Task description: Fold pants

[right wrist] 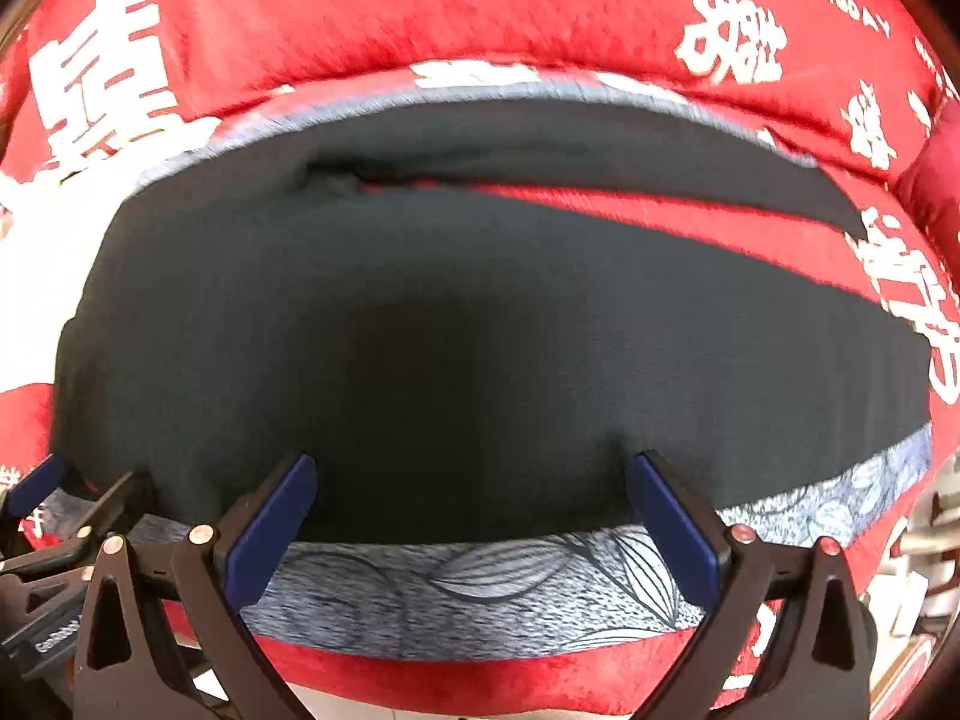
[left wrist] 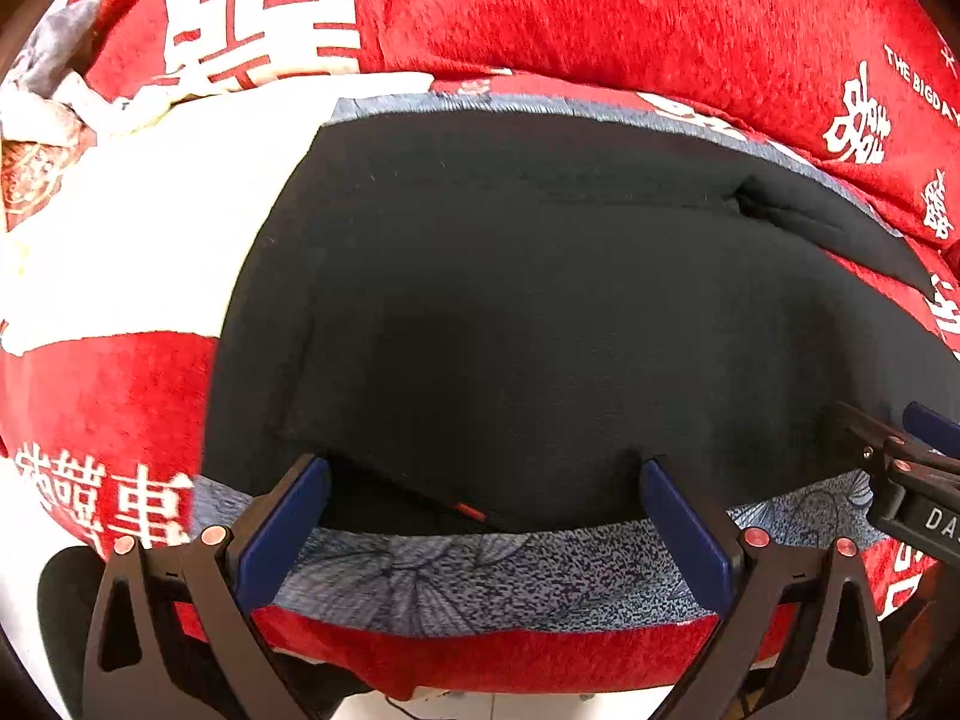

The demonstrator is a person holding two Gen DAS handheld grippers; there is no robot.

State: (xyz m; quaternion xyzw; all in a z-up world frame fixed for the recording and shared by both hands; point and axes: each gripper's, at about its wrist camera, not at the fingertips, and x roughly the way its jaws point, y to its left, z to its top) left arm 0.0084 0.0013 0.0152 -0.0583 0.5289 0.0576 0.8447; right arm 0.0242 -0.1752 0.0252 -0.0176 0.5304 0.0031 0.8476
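1. Both claws stand wide open and hold nothing: the left claw (left wrist: 483,468) and the right claw (right wrist: 471,465) each have their blue-padded fingers (left wrist: 282,531) apart, with the tips at the near edge of the dark, almost black fabric pants (left wrist: 510,300).
2. The pants lie flat on a grey-blue patterned cloth strip (left wrist: 480,576), which lies on a red plush blanket with white characters (left wrist: 600,6); whether this is a bed or a sofa I cannot tell.
3. The garment is directly ahead of both claws, and its long axis runs from left to right across the views. In the right wrist view the two legs (right wrist: 600,144) separate toward the right, with red blanket showing between them.
4. The claws are side by side along the same near edge, so I judge that each will pinch the hem just in front of it and carry it away to the far edge.
5. Hard to make out: the layers of dark cloth. A small orange-red mark (left wrist: 468,510) shows under the near edge; what it is, I cannot say. The far right ends of the legs are cut off.
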